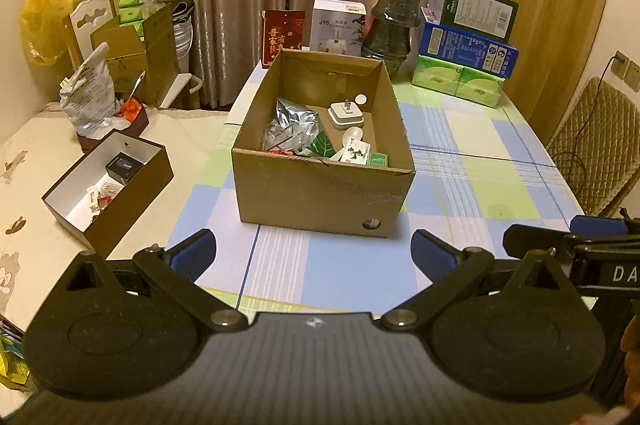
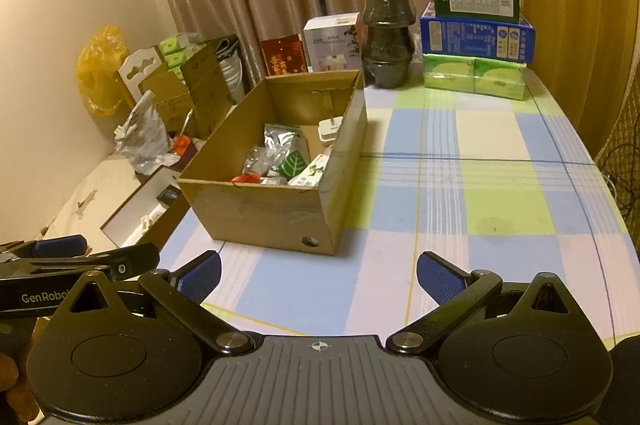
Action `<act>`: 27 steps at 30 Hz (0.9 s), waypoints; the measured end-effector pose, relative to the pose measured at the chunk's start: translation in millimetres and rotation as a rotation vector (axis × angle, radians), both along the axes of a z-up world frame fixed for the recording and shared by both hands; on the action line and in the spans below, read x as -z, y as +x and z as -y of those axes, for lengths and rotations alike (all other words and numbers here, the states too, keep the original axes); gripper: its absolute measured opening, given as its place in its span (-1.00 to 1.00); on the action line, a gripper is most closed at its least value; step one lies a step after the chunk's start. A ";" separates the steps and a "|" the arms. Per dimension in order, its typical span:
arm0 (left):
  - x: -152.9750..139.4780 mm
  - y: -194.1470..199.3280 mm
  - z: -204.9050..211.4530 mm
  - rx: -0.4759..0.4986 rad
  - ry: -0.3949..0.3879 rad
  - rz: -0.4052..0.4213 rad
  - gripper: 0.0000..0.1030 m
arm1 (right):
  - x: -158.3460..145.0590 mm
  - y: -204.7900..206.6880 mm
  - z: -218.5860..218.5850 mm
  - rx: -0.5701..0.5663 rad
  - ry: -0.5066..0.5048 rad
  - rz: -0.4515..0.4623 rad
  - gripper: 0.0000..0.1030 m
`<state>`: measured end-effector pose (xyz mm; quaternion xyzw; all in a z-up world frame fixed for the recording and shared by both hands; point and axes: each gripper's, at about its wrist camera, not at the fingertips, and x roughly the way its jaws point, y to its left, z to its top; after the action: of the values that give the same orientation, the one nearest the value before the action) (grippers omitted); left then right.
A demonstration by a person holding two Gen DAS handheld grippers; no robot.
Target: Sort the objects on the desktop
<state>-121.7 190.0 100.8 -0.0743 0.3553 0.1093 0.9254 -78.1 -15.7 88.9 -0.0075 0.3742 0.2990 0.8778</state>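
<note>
Grippers left (image 1: 314,251) and right (image 2: 319,275) wide apart, empty; cardboard box (image 1: 320,193) ahead.

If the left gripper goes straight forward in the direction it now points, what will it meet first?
Most likely the near wall of the open cardboard box. The left gripper is open and empty, with only bare checked tablecloth before that wall. Its height is unclear, so it might pass over the rim.
</note>
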 end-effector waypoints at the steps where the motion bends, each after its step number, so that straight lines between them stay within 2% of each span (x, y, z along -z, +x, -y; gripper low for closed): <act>1: 0.3 -0.5 -0.1 0.000 0.001 0.000 0.98 | 0.2 0.6 0.3 0.000 -0.001 0.000 0.97; 27: 1.6 4.8 -2.5 0.003 0.033 -0.007 0.98 | 5.1 4.7 -3.3 0.002 -0.016 -0.003 0.97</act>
<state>-116.9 192.5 99.1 -0.0580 0.3566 0.1141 0.9254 -73.4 -12.4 83.8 -0.0135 0.3780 0.2954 0.8773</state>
